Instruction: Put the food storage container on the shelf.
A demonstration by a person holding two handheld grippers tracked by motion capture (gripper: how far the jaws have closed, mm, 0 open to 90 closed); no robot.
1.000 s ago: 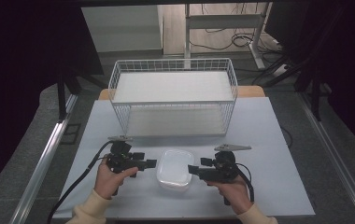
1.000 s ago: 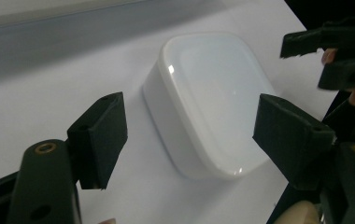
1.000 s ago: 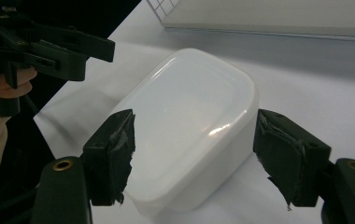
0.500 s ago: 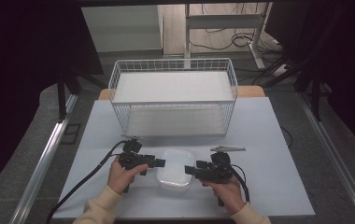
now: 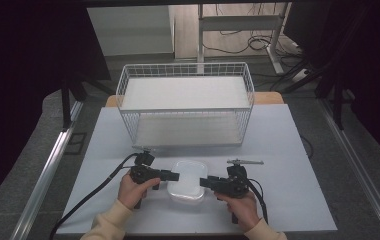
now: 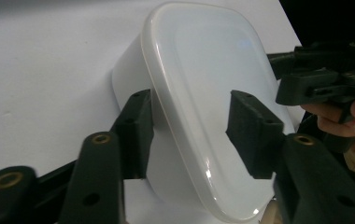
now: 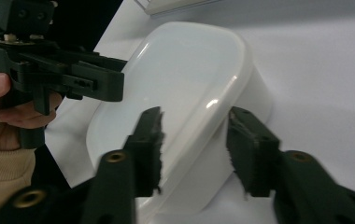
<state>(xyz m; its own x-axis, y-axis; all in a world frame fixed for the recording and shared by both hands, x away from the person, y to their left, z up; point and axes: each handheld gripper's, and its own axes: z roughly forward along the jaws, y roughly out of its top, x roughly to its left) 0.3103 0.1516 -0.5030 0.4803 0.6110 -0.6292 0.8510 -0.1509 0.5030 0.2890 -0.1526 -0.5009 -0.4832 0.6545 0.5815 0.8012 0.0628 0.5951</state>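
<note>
We held the left claw (image 5: 170, 175) at the left side of the white lidded container (image 5: 187, 181), which sat on the tabletop (image 5: 288, 150) between our two claws. Its jaws had just been closing; in the left gripper view they straddled the container's (image 6: 199, 93) rim, one jaw under the lid's edge against the wall and the other over the lid, but we could not tell whether the pads pressed on it. Beyond both claws stood the wire basket (image 5: 185, 107), well apart. The right claw (image 5: 204, 183) met the container's right side, its jaws also just closing, set astride the rim in the right gripper view (image 7: 185, 74); whether they gripped it, we could not tell.
</note>
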